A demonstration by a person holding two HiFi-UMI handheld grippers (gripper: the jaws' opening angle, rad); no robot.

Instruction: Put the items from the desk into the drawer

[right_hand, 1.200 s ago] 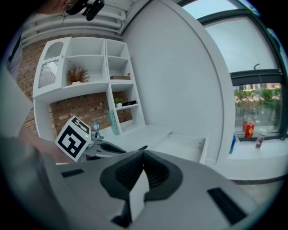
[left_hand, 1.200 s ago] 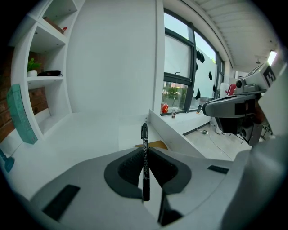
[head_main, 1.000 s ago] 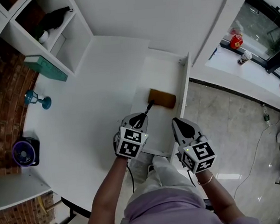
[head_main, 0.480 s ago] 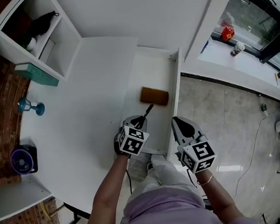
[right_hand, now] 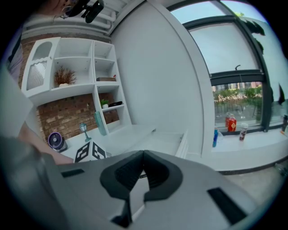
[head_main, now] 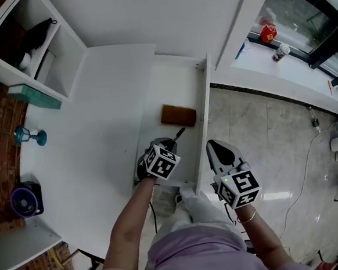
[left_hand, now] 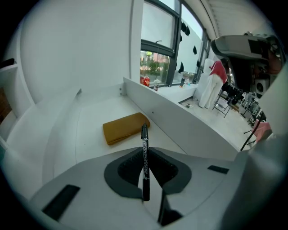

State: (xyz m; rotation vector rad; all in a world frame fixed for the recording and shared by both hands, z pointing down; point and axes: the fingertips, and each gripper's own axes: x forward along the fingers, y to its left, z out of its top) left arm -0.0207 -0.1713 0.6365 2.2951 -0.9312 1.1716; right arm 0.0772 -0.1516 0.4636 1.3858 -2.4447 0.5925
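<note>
Left gripper (head_main: pixel 168 143), clamped on black pen (left_hand: pixel 144 143) above drawer (head_main: pixel 171 85): lower beside brown pouch (head_main: pixel 178 115) before releasing; right gripper (head_main: pixel 218 151) closed, empty.

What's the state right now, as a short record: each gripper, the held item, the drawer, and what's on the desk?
left gripper: shut on black marker pen, over the drawer
right gripper: shut, empty, beside the drawer front
drawer: open
in drawer: brown pouch, lying flat
pen vs pouch: tip points toward it, apart
desk: small blue lamp ornament, purple fan, teal book by the shelf unit
</note>
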